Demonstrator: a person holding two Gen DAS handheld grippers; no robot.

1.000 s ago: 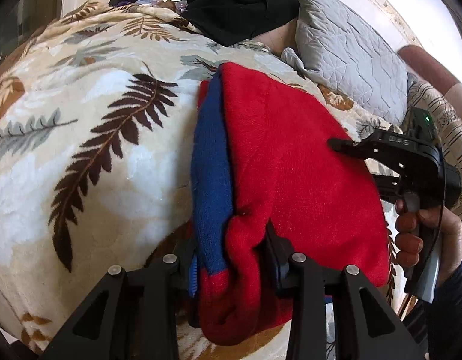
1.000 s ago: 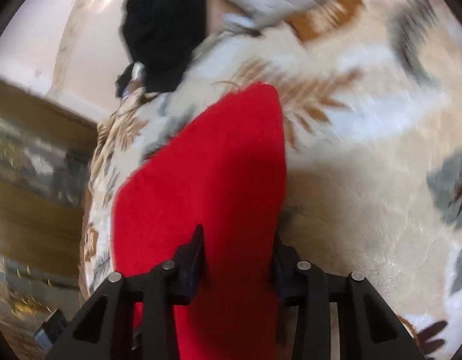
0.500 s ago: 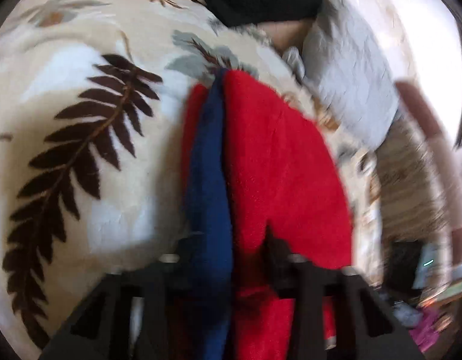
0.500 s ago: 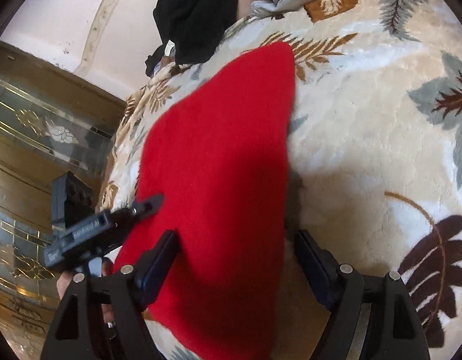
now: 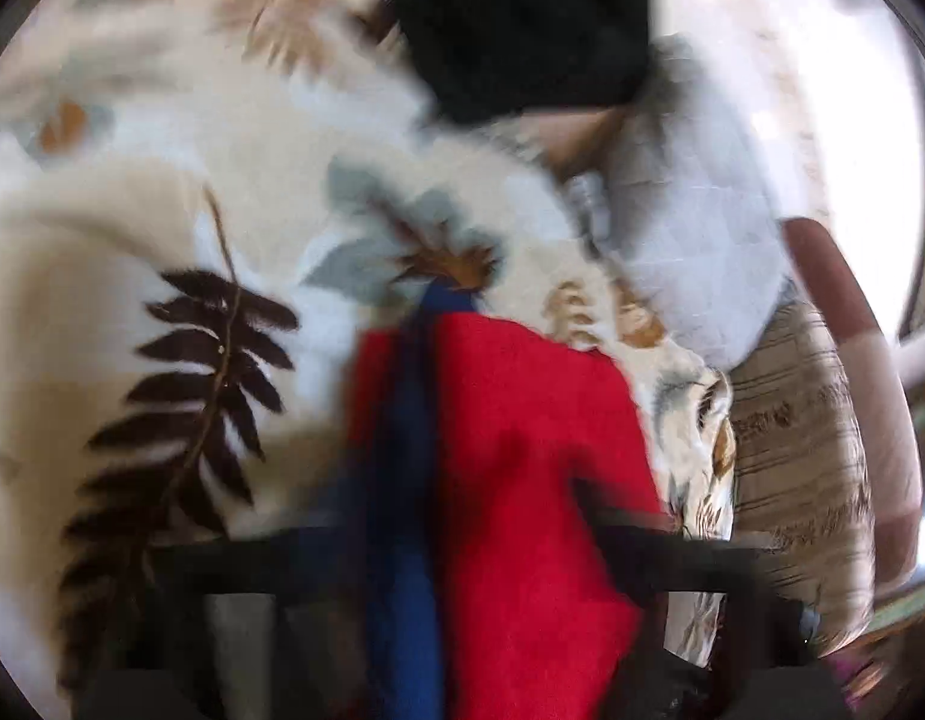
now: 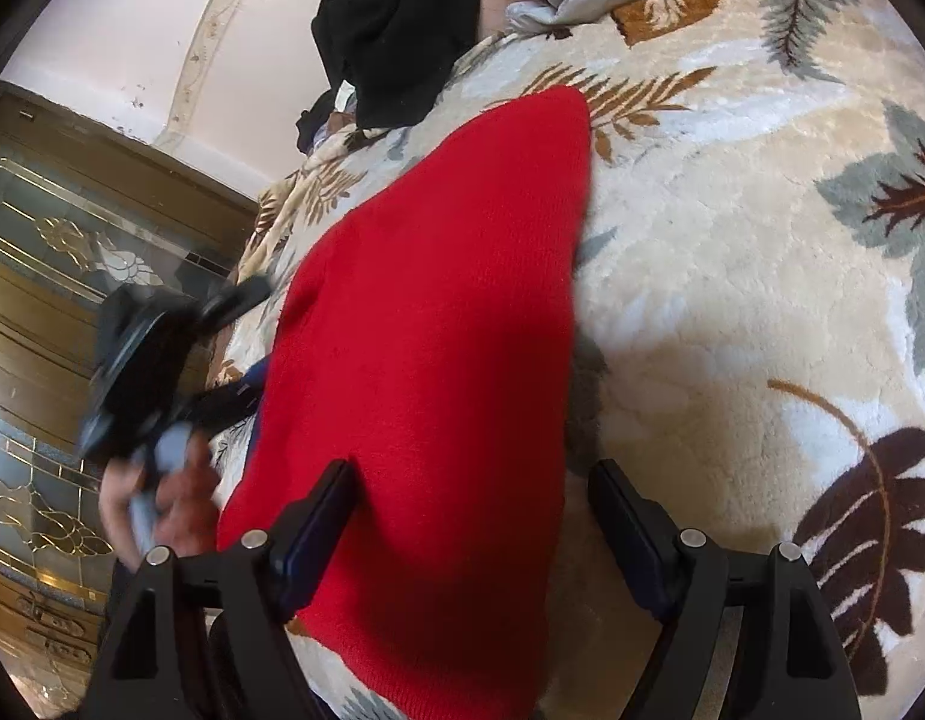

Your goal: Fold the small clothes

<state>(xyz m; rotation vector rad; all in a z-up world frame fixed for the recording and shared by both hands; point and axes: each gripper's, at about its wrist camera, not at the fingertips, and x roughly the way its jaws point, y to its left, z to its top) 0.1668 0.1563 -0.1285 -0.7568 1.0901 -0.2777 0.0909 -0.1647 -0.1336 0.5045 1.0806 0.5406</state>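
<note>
Left wrist view smeared by motion blur; edges cut off in both views.
Left gripper (image 5: 462,546) fingers are blurred to dark streaks w/ red garment (image 5: 522,480) between, so grip can't be judged. Garment's near end is cut off by the bottom edge in both views. Blue layer (image 6: 253,373) is mostly hidden under the red in right wrist view. Left hand (image 6: 162,492) is blurred.

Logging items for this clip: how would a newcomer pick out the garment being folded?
Start at the cream leaf-print blanket covering the bed. The red garment lies flat on it, below the black clothing pile. It alone is bright red, with a blue edge.
</note>
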